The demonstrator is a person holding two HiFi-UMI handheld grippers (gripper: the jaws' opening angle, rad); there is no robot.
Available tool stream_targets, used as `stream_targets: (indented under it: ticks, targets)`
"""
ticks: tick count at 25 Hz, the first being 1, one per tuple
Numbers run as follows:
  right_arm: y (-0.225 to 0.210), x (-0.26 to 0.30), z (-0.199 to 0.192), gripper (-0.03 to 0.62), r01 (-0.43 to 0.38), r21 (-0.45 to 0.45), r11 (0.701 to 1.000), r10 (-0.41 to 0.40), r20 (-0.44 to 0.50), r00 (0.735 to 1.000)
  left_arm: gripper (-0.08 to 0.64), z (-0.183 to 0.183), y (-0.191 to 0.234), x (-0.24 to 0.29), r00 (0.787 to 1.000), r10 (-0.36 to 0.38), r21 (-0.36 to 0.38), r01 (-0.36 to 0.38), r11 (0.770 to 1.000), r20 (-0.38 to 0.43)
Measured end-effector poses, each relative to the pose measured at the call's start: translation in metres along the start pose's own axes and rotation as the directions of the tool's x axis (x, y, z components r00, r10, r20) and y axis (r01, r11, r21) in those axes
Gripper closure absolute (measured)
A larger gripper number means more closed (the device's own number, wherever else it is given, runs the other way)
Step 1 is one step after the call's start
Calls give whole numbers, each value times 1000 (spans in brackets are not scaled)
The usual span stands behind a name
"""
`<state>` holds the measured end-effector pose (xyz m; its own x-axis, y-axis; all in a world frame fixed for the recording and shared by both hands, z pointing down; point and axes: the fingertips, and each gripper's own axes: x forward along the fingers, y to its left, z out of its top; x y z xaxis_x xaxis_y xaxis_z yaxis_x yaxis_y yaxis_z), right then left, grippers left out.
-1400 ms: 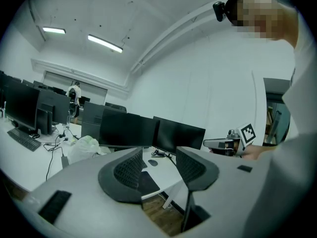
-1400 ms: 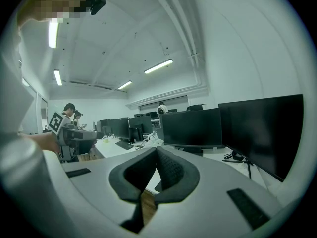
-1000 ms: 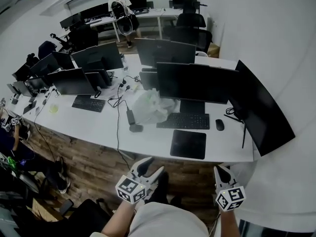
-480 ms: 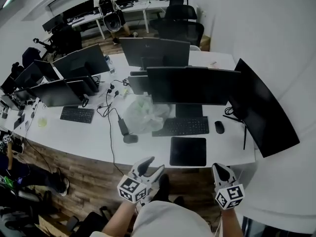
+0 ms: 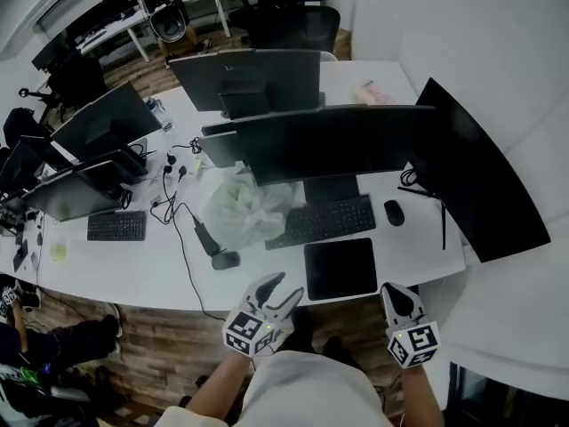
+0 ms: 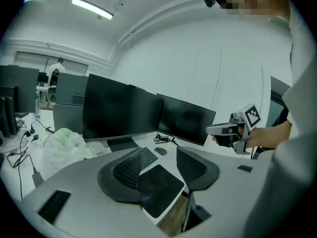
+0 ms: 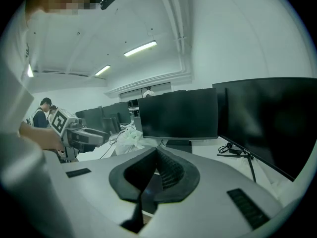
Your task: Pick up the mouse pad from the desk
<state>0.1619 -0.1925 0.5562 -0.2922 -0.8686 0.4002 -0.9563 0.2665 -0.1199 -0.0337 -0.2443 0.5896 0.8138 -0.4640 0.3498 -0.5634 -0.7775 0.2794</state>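
Note:
The black mouse pad lies flat at the desk's front edge, before the keyboard. My left gripper hovers just off the edge, to the pad's left, open with nothing between its jaws. In the left gripper view the mouse pad shows through the gap of the left gripper, a little ahead and below. My right gripper hangs off the edge at the pad's right, apart from it. In the right gripper view the right gripper has its pads meeting at the tips, shut and holding nothing.
A black mouse sits right of the keyboard. Dark monitors stand behind, with a large curved monitor at the right. A white plastic bag, cables and a power brick lie left. Wooden floor lies below the desk edge.
Both grippers have come forward and down to the desk's front edge. The mouse pad, which lay well ahead, now sits between them, close in front.

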Motion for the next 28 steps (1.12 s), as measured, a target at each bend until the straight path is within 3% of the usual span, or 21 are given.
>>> stream_targets:
  ticks: [5,13,28]
  targets:
    - [-3,19,-13,580,46,33,998,-45,-37,998,319,-24,18,28,997,-49,17,50,999,-63]
    - [-12,43,-40,580,76,64,995,-68,-115,991,290,-72,39,77,985,-52,44,60,997,-162]
    - [-47,105,-91,580,-18,101,995,40,-220,975,225,-172,77,177,931,36,50,-19,999,-364]
